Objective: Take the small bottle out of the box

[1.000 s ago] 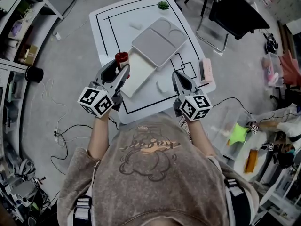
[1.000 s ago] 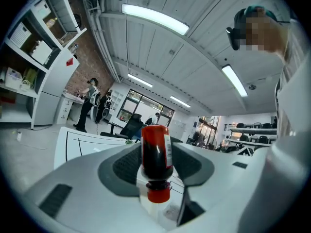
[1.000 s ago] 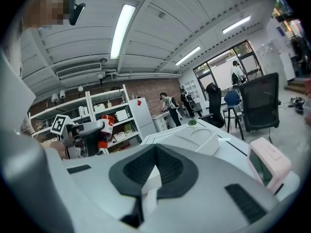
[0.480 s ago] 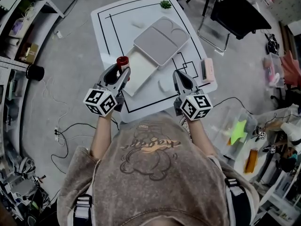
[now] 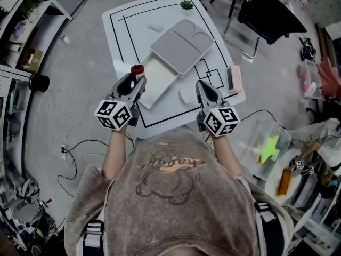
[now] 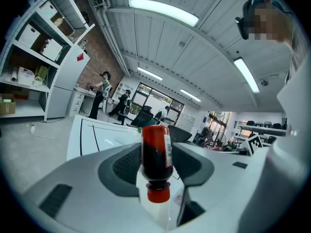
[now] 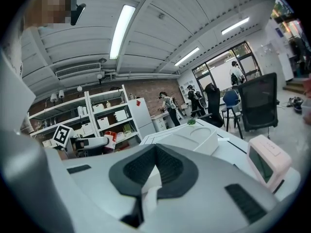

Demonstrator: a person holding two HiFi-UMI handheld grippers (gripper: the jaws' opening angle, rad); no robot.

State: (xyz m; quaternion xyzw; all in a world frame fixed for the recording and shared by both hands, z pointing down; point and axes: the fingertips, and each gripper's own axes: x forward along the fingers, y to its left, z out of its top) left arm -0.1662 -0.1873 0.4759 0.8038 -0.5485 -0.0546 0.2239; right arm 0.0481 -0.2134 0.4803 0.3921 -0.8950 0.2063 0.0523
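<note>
The worktop (image 5: 123,41) lies mostly bare along its left side, upper left of the frame. The open box (image 5: 155,83) and its grey lid (image 5: 181,47) fill the centre; a pink device (image 5: 234,80) stands at the right edge.

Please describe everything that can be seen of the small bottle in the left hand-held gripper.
The small bottle is slim and holds a dark red content, with a red cap on a short neck and a white printed label down one side. It is nearly upright but inverted, cap downward. The dark pads of the left hand-held gripper clamp its body, near the left edge of the white table.
</note>
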